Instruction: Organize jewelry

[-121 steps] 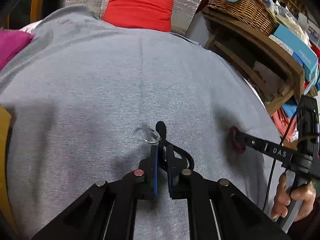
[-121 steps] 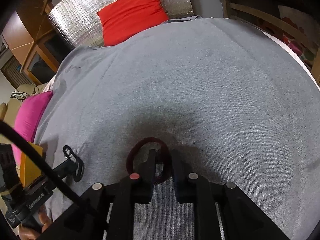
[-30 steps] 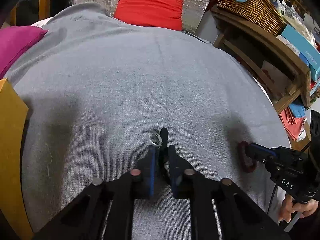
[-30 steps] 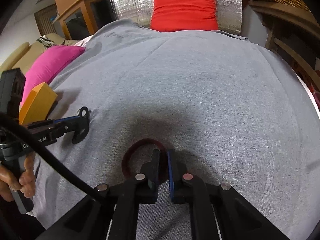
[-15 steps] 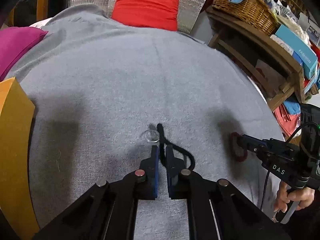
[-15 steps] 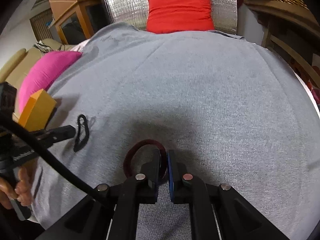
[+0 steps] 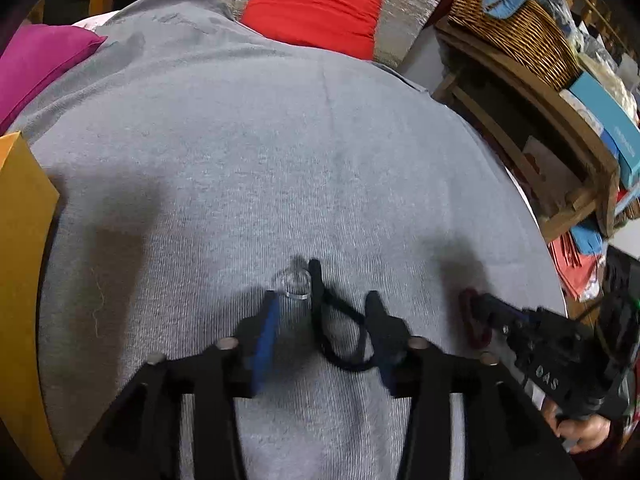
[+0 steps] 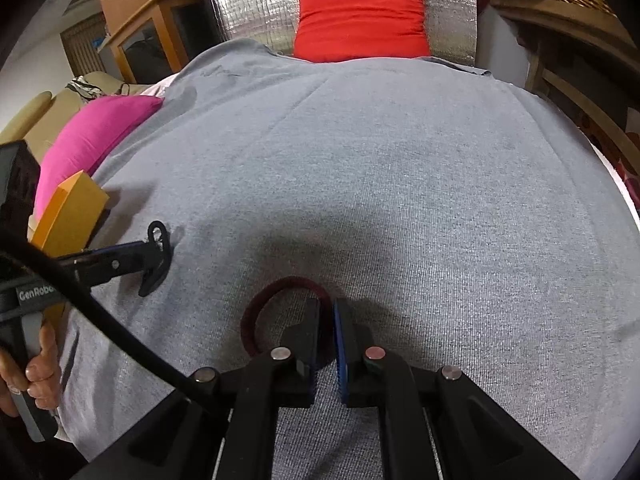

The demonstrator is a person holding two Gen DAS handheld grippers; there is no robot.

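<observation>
Black hair tie (image 7: 338,332) lies loose between opening fingers (image 7: 266,328).

Left gripper (image 7: 322,312) tilts downward, its jaws opening; right gripper (image 8: 333,316) tilts downward, jaws closed

Black hair tie (image 7: 340,332): thin elastic loop, lying flat on the grey cloth, stretched into a long oval. Clear ring (image 7: 295,281): small transparent band, touching the black loop's far end on its left. Dark red hair tie (image 8: 276,304): thicker fabric loop, well apart to the right, flat, one side pinched
</observation>
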